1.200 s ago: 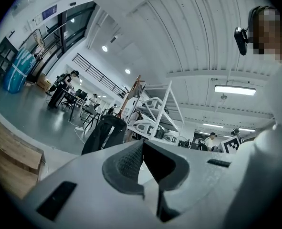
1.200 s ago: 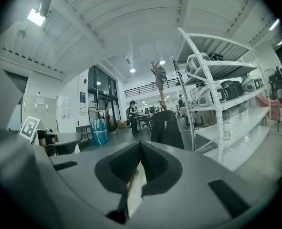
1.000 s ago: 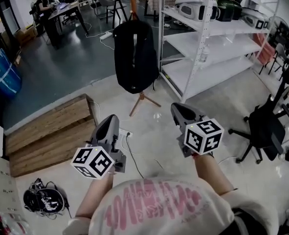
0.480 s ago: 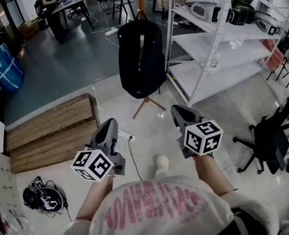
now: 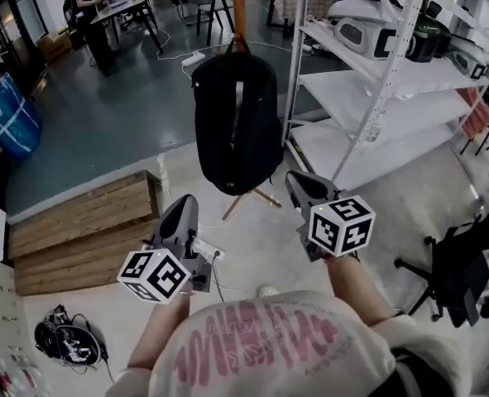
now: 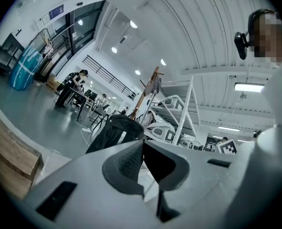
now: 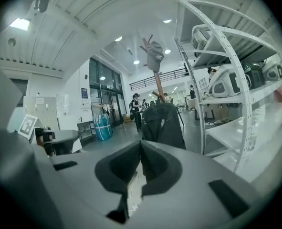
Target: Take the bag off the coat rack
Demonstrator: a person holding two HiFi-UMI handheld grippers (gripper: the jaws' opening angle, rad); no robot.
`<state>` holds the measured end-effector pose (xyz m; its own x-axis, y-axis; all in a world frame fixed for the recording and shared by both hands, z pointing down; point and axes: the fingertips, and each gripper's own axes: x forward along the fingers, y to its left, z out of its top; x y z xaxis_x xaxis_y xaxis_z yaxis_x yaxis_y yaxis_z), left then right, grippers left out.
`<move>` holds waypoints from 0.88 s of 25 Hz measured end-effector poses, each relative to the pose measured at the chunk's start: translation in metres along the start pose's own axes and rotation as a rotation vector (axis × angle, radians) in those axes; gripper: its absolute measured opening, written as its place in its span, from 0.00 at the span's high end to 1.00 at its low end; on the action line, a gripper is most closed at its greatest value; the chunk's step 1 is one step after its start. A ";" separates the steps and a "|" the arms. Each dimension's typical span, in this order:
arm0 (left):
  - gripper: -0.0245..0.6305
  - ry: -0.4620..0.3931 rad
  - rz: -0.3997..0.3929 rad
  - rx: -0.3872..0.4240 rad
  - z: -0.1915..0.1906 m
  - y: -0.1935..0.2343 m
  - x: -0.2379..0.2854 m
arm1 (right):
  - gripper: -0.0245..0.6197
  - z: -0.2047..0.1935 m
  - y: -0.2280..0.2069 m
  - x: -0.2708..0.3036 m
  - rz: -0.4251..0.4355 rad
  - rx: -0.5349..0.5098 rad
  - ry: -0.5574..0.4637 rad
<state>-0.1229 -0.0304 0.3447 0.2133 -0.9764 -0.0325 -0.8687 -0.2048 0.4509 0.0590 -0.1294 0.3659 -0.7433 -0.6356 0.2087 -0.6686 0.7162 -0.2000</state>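
Note:
A black backpack (image 5: 237, 122) hangs from the top of a wooden coat rack (image 5: 240, 11) whose tripod legs (image 5: 256, 197) stand on the pale floor. My left gripper (image 5: 187, 200) is held out level, short of the bag and below its left side, shut and empty. Just under the bag's right lower corner, my right gripper (image 5: 297, 179) is also shut with nothing in it. In the left gripper view the backpack (image 6: 113, 133) shows beyond the shut jaw tips (image 6: 143, 143). The right gripper view shows the backpack (image 7: 162, 123) ahead, with a grey cap (image 7: 154, 49) on the rack's top.
White metal shelving (image 5: 368, 81) stands close on the right of the rack. A wooden platform (image 5: 87, 222) lies to the left. A power strip with its cable (image 5: 207, 251) is on the floor between the grippers. A black office chair (image 5: 459, 263) is at the right.
Both grippers have been carried forward toward the coat rack, still shut. The backpack now looks larger and closer, and the chair has slid toward the right edge.

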 end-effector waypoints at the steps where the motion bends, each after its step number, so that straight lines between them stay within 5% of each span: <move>1: 0.96 -0.003 0.002 0.000 0.002 0.001 0.012 | 0.95 0.006 -0.008 0.007 0.005 -0.001 -0.006; 13: 0.96 -0.077 0.023 0.029 0.020 0.011 0.120 | 0.95 0.053 -0.087 0.081 0.079 -0.045 -0.038; 22: 0.96 -0.037 0.117 -0.001 0.006 0.048 0.144 | 0.95 0.041 -0.112 0.122 0.100 -0.013 0.012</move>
<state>-0.1362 -0.1808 0.3566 0.0938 -0.9955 -0.0129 -0.8864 -0.0895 0.4541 0.0423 -0.2990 0.3748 -0.8061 -0.5571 0.1996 -0.5904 0.7797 -0.2085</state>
